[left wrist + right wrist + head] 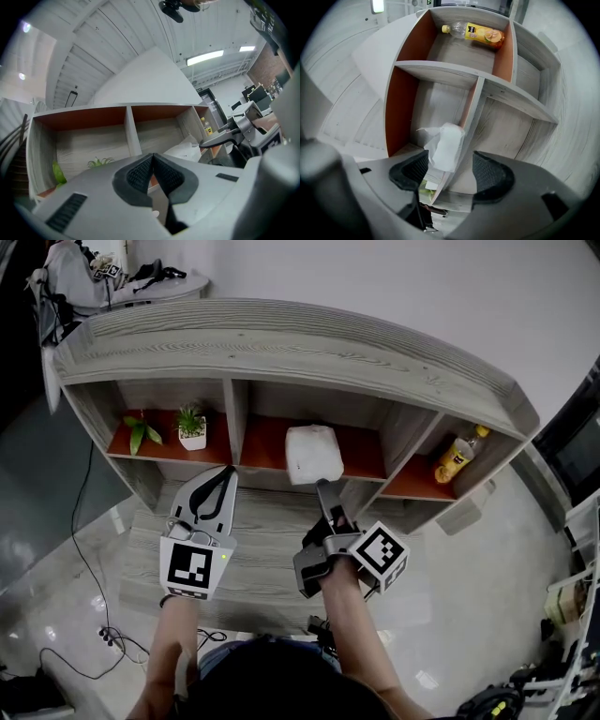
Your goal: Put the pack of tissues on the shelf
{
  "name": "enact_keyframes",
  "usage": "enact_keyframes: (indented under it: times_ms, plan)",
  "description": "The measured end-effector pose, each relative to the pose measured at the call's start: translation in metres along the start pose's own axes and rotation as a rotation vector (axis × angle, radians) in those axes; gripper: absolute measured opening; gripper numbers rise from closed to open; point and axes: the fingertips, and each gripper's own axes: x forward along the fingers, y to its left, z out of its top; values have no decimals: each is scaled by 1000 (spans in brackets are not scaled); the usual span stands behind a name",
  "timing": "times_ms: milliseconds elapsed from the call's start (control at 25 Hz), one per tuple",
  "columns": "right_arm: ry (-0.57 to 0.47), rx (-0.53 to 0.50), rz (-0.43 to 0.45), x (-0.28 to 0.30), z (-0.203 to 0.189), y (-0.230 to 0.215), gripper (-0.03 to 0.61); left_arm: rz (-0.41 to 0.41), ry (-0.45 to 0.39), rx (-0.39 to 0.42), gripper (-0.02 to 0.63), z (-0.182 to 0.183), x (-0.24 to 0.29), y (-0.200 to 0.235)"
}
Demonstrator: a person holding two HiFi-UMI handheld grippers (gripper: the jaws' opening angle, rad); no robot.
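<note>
The white pack of tissues lies on the orange floor of the middle compartment of the grey wooden shelf. My right gripper hovers just in front of that compartment, open and holding nothing. In the right gripper view the pack shows beyond the spread jaws of the gripper, apart from both pads. My left gripper is shut and empty, aimed at the divider left of the pack. In the left gripper view its pads meet, and the pack lies off to the right.
Two small green plants stand in the left compartment. A yellow drink bottle lies in the right compartment. A lower ledge of the shelf runs under both grippers. Cables trail on the glossy floor at left.
</note>
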Motion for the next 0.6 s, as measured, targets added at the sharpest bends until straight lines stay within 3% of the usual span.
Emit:
enact_keyframes:
  times_ms: [280,600]
  plan:
    - [13,18,-81,6,-7,-30,287,9,11,-20,11,0,-3,0]
    - [14,7,-93,23,-8,-31,287,26,12,-13,11,1,-8,7]
